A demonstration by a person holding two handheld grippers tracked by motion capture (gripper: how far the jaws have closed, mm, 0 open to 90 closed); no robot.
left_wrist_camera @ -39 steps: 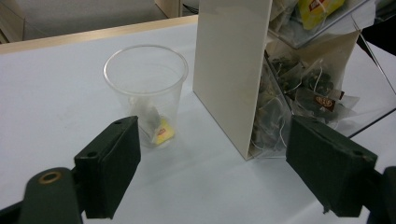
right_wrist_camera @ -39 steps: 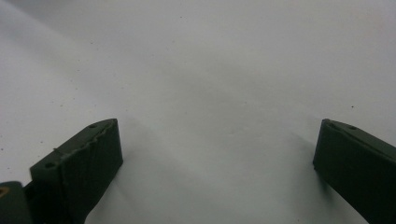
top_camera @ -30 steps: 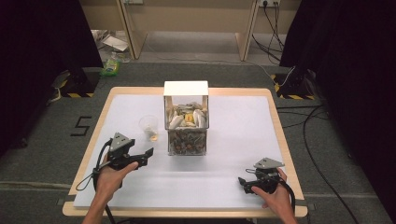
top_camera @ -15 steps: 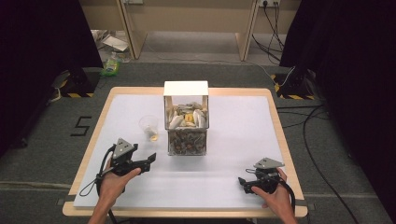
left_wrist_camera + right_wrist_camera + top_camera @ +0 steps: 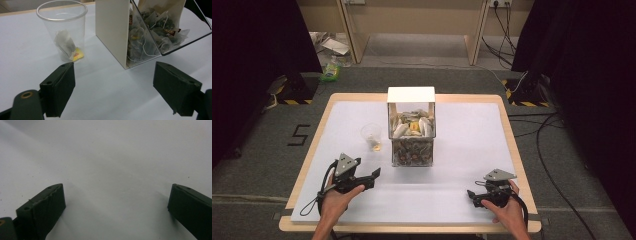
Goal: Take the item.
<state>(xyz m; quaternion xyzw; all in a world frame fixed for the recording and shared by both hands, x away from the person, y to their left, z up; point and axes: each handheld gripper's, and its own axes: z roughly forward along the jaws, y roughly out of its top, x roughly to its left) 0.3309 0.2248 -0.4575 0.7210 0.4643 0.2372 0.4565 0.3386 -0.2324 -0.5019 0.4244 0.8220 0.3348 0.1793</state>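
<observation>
white table (image 5: pixel 462 200) lies bare between 2 grippers (jaws apart).

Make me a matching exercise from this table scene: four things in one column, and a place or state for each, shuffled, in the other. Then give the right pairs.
Things:
1. clear plastic cup
2. tea bag box
3. left hand-held gripper
4. right hand-held gripper

Places or states:
A. open, near the table's front right corner
B. holds a single tea bag with a yellow tag
C. open, pointed toward the cup and the box
D. mid-table, clear-sided, full of tea bags

Pairs: 1-B, 2-D, 3-C, 4-A
</observation>
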